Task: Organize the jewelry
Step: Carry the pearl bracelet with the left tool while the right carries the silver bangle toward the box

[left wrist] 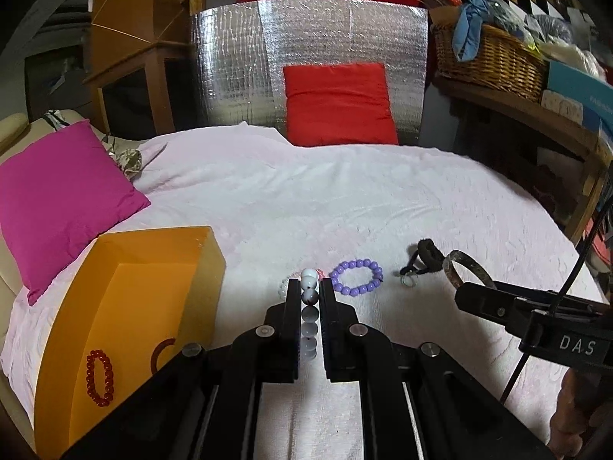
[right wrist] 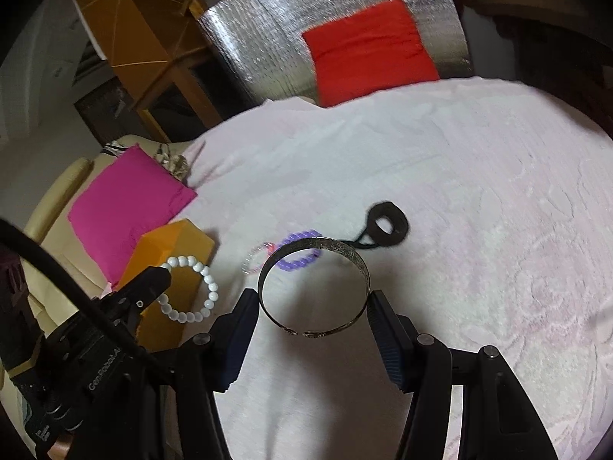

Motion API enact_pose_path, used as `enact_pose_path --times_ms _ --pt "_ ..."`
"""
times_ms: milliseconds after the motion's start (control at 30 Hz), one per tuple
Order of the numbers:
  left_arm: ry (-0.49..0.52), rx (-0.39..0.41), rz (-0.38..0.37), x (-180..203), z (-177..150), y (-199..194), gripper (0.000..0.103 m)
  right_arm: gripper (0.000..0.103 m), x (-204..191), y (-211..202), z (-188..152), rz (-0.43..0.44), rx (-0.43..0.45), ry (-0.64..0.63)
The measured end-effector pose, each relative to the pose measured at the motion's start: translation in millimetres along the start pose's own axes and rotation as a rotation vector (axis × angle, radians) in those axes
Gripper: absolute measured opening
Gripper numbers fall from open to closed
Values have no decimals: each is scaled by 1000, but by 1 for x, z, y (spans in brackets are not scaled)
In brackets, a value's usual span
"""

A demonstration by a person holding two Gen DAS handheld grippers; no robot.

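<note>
We see our left gripper [left wrist: 309,299] with its fingers drawn almost together on a bracelet of round, glossy white beads [left wrist: 309,318]; the strand runs up the narrow gap between the pads, and one bead shows a small dark red mark. From the right wrist view the same white bracelet [right wrist: 191,291] hangs as an open loop from the left fingertips, in front of the open orange cardboard box [left wrist: 126,329].

Our right gripper [right wrist: 314,303] stands about half open, its blue ribbed pads pressed on the two sides of a dull, dark metal cuff bangle [right wrist: 312,287]. The bangle is a wide flat band with a worn, patterned outer face and a small gap in its ring on the side nearest the camera. It is lifted clear of the pale pink textured bedspread [right wrist: 479,211].

Inside the orange box a bracelet of small dark red beads [left wrist: 100,377] lies against the near wall. On the bedspread beyond the fingers lie a bracelet of lilac plastic beads [left wrist: 357,278], a clear pinkish bead bracelet [right wrist: 257,258] touching it, and a black fabric loop with a cord [right wrist: 387,224]. A small clear ring [left wrist: 408,280] sits just beside the black loop.
</note>
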State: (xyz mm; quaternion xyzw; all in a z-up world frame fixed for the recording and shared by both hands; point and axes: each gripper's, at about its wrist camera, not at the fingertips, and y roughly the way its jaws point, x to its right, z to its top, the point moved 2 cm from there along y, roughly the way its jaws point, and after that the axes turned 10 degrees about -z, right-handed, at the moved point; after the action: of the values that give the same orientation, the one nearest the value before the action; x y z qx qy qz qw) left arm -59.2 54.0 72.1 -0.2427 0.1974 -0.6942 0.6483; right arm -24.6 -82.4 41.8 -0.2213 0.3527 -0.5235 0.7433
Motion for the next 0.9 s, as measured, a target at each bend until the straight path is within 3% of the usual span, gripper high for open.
enact_pose_path --times_ms 367,900 --pt "-47 60 6 -23 6 -22 10 62 -32 -4 1 75 55 -55" --pt "-106 148 142 -64 7 -52 9 62 -82 6 -7 179 62 -114"
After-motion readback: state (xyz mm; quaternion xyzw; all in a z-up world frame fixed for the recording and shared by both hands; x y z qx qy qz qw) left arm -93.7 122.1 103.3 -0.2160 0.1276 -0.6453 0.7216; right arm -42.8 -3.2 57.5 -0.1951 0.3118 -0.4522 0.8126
